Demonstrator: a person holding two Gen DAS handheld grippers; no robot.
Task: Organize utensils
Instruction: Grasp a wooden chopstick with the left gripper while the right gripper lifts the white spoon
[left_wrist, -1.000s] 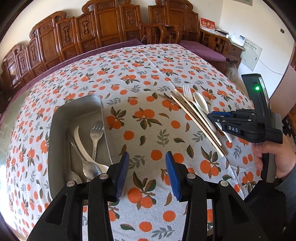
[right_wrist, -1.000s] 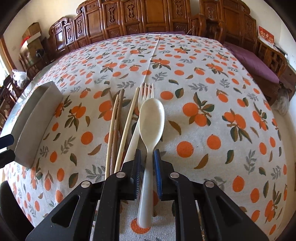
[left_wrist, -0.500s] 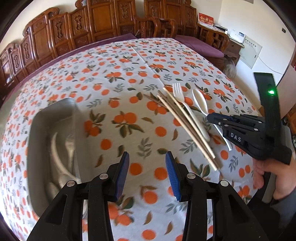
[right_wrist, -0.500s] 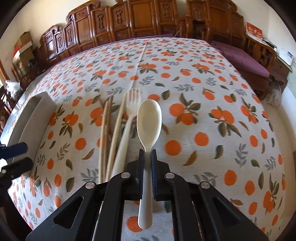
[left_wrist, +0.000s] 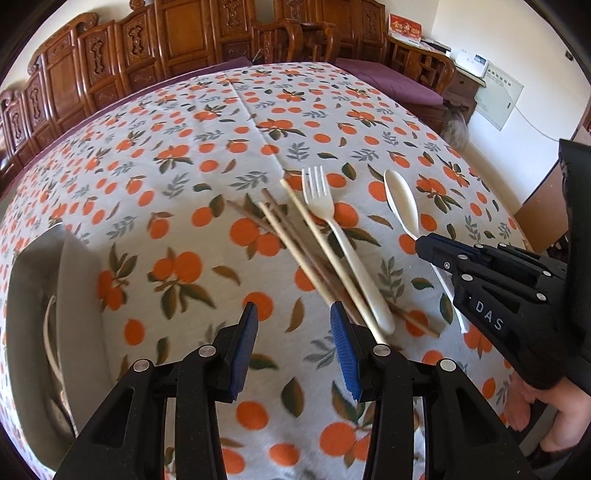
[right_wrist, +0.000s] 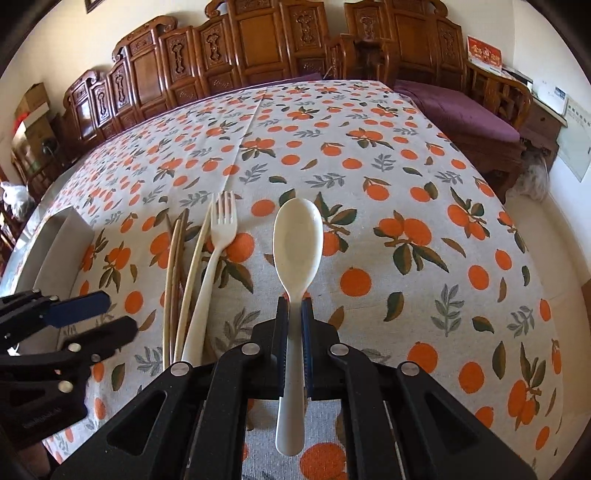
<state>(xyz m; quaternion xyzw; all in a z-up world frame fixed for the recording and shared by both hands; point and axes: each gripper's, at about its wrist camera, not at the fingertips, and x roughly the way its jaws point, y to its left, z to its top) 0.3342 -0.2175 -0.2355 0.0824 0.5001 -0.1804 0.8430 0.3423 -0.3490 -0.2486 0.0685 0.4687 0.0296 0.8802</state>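
My right gripper (right_wrist: 294, 308) is shut on the handle of a cream plastic spoon (right_wrist: 297, 240), held just above the orange-print tablecloth; it also shows in the left wrist view (left_wrist: 419, 243) with the spoon (left_wrist: 400, 201). A cream fork (right_wrist: 218, 243) (left_wrist: 334, 236) and several wooden chopsticks (right_wrist: 177, 266) (left_wrist: 295, 243) lie on the cloth left of the spoon. My left gripper (left_wrist: 291, 317) is open and empty, hovering near the chopsticks' near ends; it shows at the right wrist view's left edge (right_wrist: 99, 314).
A metal tray (left_wrist: 33, 280) (right_wrist: 55, 236) with metal cutlery stands at the table's left. Carved wooden chairs (right_wrist: 258, 48) line the far side. The table's right edge drops to the floor.
My right gripper closed on the spoon and lifted it clear of the fork. My left gripper swung right, away from the tray toward the chopsticks.
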